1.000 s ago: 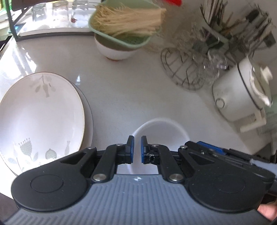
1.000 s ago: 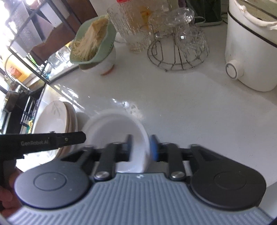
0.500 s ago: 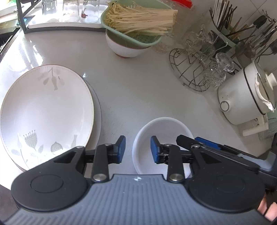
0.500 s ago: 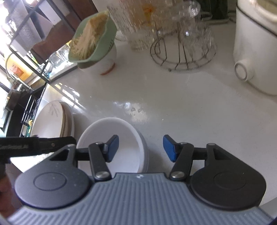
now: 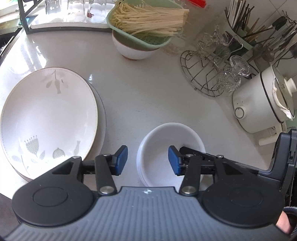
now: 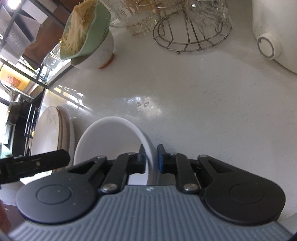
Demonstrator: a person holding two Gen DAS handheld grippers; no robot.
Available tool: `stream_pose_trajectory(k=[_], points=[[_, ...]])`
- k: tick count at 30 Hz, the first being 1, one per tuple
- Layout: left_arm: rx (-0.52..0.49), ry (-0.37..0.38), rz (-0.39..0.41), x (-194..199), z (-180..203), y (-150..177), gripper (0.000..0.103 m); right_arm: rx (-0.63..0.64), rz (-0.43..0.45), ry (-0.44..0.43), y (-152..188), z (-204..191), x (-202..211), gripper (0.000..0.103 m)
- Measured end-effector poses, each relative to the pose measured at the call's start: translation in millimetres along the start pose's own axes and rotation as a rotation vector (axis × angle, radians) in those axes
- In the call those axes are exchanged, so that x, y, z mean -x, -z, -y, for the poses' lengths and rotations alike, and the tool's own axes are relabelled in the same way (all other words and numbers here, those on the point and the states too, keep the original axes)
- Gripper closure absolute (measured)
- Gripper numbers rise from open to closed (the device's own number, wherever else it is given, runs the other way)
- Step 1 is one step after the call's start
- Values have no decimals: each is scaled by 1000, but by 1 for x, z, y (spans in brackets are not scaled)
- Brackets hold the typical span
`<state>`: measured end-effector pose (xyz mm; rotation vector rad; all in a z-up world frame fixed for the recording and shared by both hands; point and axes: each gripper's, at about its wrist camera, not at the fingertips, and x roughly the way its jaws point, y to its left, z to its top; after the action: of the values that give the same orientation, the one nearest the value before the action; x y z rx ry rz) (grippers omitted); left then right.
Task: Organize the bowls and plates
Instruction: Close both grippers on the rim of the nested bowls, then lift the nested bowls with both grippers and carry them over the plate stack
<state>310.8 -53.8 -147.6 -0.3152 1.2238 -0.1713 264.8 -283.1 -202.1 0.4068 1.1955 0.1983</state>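
Observation:
A stack of white bowls [image 5: 167, 148] stands on the white counter at the front; it also shows in the right wrist view [image 6: 111, 137]. My left gripper [image 5: 147, 160] is open above the stack's left rim and holds nothing. My right gripper [image 6: 150, 158] is shut on the right rim of the top bowl; its fingers [image 5: 191, 153] reach into the bowl from the right. A stack of floral white plates [image 5: 48, 118] lies to the left, also seen edge-on in the right wrist view [image 6: 53, 133].
A white bowl [image 5: 133, 50] with a green colander of noodles [image 5: 146, 20] stands at the back. A wire rack with glasses [image 5: 213, 70], a utensil holder [image 5: 250, 27] and a white electric pot [image 5: 259, 103] stand on the right. Glasses [image 5: 74, 9] sit on a back-left tray.
My left gripper has opened wide and drawn back from the bowl rim. My right gripper opened, then closed on the right rim of the top bowl.

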Motion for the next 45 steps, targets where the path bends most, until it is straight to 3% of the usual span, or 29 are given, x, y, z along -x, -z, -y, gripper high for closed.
stream_pose_trajectory(k=[9, 20, 23, 27, 32, 36, 45], points=[[-23, 49, -65, -23, 23, -3, 49, -40, 43, 75, 2, 26, 18, 91], [-143, 70, -131, -68, 72, 4, 49, -120, 67, 123, 12, 67, 45, 91], [-139, 77, -153, -80, 75, 8, 53, -126, 70, 123, 13, 73, 47, 91], [-141, 77, -159, -88, 78, 15, 67, -111, 80, 124, 15, 75, 49, 91], [-80, 76, -166, -99, 72, 20, 79, -88, 74, 112, 15, 78, 49, 91], [-26, 107, -152, -100, 65, 25, 82, -71, 70, 100, 16, 80, 48, 91], [-41, 134, -144, -99, 62, 28, 85, -51, 86, 82, 19, 76, 46, 89]])
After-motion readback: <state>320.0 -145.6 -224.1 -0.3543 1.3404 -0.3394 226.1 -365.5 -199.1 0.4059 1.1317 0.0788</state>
